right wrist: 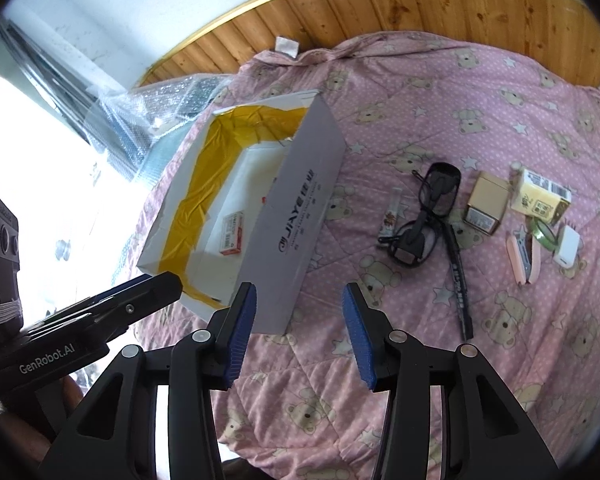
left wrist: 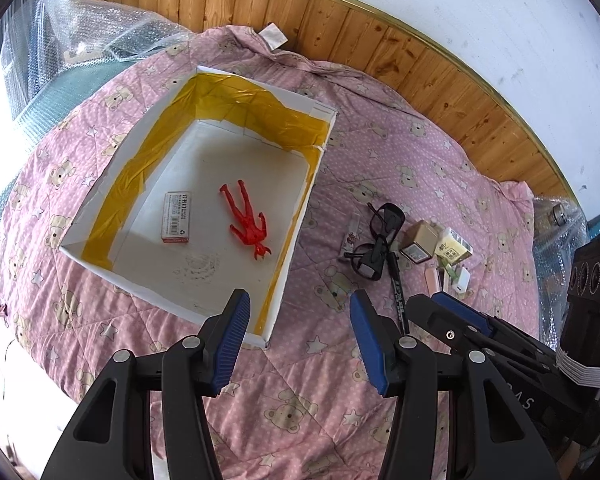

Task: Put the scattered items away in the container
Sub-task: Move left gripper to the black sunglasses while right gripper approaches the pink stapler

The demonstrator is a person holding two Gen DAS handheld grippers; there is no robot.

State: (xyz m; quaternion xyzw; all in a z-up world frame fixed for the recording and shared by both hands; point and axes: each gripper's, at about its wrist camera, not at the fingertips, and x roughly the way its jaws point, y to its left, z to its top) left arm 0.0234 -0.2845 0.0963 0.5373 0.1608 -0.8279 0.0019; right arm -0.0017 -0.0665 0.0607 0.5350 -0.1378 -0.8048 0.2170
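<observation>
A white cardboard box (left wrist: 296,216) lined with yellow tape lies on the pink quilt; its outer wall (right wrist: 300,216) faces the right wrist view. Inside it lie a red toy figure (left wrist: 246,224) and a small red-and-white card box (left wrist: 177,219), also seen as the card box (right wrist: 233,232). Right of the box lie black glasses (right wrist: 428,212), a black pen (right wrist: 458,276), a brown carton (right wrist: 486,204), a yellow carton (right wrist: 540,196), a pink stapler (right wrist: 524,254), a white charger (right wrist: 567,252) and a thin sachet (right wrist: 392,216). My left gripper (left wrist: 300,312) is open above the box's near corner. My right gripper (right wrist: 300,304) is open, empty.
The pink bear-print quilt (right wrist: 420,360) covers the bed. A wooden headboard (left wrist: 340,28) runs along the back under a white wall. Bubble wrap (left wrist: 92,28) is heaped at the far left. The right gripper's body (left wrist: 500,340) sits close beside my left one.
</observation>
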